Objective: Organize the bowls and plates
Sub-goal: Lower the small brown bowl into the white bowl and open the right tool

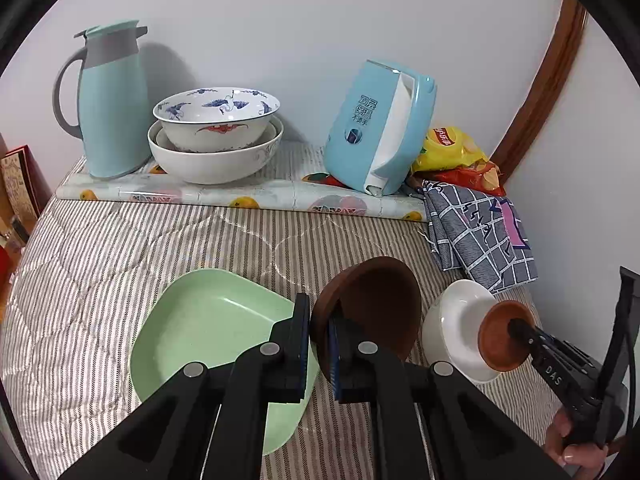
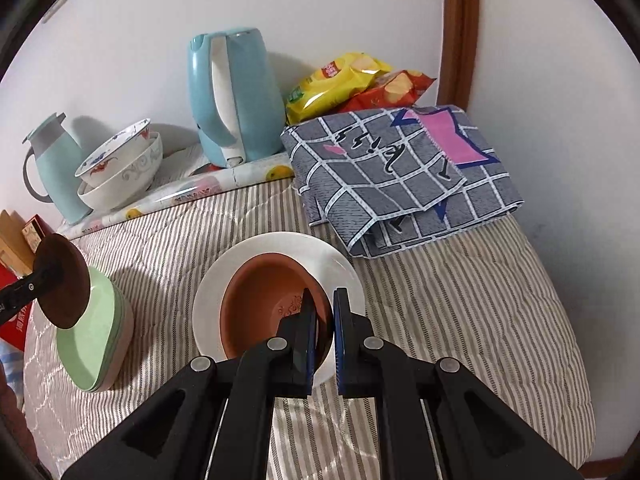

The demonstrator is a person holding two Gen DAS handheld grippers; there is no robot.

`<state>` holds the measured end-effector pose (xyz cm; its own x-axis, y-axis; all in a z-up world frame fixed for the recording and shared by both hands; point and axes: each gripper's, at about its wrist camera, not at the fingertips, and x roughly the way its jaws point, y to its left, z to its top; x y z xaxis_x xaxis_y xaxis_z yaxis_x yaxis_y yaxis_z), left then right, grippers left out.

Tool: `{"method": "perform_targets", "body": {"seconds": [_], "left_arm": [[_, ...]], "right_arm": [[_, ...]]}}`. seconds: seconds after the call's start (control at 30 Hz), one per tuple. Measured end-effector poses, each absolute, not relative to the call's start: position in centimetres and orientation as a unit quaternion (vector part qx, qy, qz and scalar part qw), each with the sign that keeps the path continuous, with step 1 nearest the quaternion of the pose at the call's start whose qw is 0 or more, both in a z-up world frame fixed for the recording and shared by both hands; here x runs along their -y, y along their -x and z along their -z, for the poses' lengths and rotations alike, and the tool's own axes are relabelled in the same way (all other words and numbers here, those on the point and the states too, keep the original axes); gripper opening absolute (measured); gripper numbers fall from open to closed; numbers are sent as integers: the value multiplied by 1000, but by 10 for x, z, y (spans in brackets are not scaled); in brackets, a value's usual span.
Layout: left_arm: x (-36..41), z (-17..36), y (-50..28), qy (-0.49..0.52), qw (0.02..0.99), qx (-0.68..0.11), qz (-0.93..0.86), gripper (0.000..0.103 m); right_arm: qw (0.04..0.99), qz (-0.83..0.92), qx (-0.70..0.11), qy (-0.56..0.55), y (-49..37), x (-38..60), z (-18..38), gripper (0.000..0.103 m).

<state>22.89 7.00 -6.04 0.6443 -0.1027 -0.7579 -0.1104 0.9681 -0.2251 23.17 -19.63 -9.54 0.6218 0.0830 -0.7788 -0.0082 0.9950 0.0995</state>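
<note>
Fingers on the left gripper (image 1: 318, 344) are closed on the rim of a dark brown plate (image 1: 372, 312), held tilted up in the air just beside the green plates (image 2: 94, 344). Over on the right, the right gripper (image 2: 324, 336) has its fingers pinched on the edge of a smaller terracotta dish (image 2: 272, 304), and that dish sits inside the white plate (image 2: 348, 276). Can't tell if it's fully resting there or a hair above it.

Surface looks like a striped bed cover (image 2: 440, 320), not really a counter. The white plate is right next to the green plates, with a folded checked cloth (image 2: 400, 176) just behind it.

Progress-wise I'd call it roughly halfway. The green plates are already stacked, and behind them, against the wall next to the teal jug (image 1: 110, 100), the bowls (image 1: 216, 136) are nested together. What's left, I'd guess: the brown plate needs a home, probably on the green stack or with the white one, and the terracotta dish needs letting go.
</note>
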Motion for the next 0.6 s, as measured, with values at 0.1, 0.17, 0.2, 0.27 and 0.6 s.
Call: {"method": "perform_targets", "body": {"seconds": [0.1,0.17,0.2,0.27,0.6], "left_arm": [[-71,63,-232,126,897,-423,-4,9],[-73,66,-234,127,896,-426,-6,9],[-74,67,-235,128,895,-427,-7,9],[-77,70,-237,129,894,-429,-10,9],[-81,79,-244,131,891,-436,-10,9]], "right_arm": [[897,-27,-440,-38,-238,192,101,8],[894,-28,-445,-34,-243,189,106,8],[893,-27,-448,-31,-245,188,109,8],[891,-24,-453,-26,-249,184,113,8],[880,-25,-474,-19,-263,178,130,8]]}}
